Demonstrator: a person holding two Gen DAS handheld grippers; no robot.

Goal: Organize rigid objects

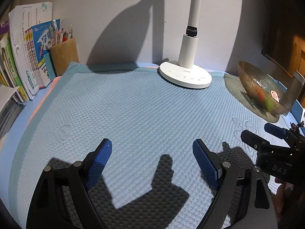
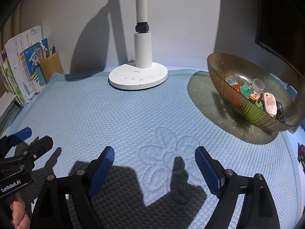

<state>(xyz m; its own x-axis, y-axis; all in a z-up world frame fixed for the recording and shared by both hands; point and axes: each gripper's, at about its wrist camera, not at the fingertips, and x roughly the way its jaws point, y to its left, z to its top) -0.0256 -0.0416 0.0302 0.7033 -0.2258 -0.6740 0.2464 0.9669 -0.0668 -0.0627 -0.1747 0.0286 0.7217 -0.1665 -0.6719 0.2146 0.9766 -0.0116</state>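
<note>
Trinkets (image 2: 247,93) in bowl (image 2: 219,70) clear only in R view; both grippers' fingers apart, empty.

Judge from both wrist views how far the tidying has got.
Done: small items sit in the amber bowl, and the blue mat shows nothing loose. In hand: nothing; the left gripper and right gripper are open and empty. Left: nothing visible.

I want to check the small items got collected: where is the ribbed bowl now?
The ribbed bowl sits at the right edge of the blue mat, right of the white lamp base, in both wrist views.
</note>
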